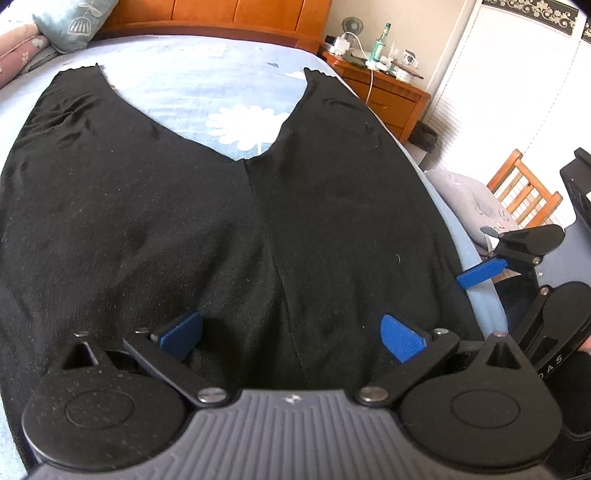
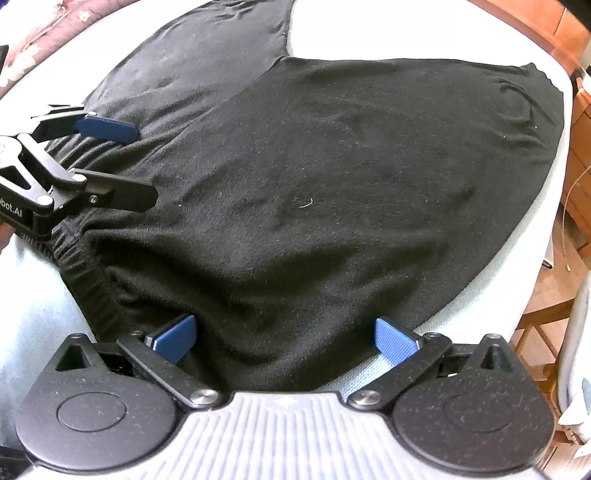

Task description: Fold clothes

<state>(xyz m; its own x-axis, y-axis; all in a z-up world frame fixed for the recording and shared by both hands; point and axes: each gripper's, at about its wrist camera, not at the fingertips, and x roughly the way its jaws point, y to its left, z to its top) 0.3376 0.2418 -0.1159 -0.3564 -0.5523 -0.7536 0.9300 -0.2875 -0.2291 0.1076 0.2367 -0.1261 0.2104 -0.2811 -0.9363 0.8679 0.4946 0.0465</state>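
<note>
Black knit trousers (image 1: 229,221) lie flat on my pale blue floral bedsheet (image 1: 207,77) — legs forking toward 12 o'clock, ribbed elastic waistband nearest me. My left gripper (image 1: 291,338) and right gripper (image 2: 284,338) both stand wide apart, ridged blue pads (image 2: 393,339) holding nothing.

Home bedroom: bed (image 1: 207,70) with floral blue sheet, pillows (image 1: 70,22) upper left, wooden headboard (image 1: 229,14) top, cluttered nightstand (image 1: 384,88) upper right, white wardrobe (image 1: 509,85) far right.
</note>
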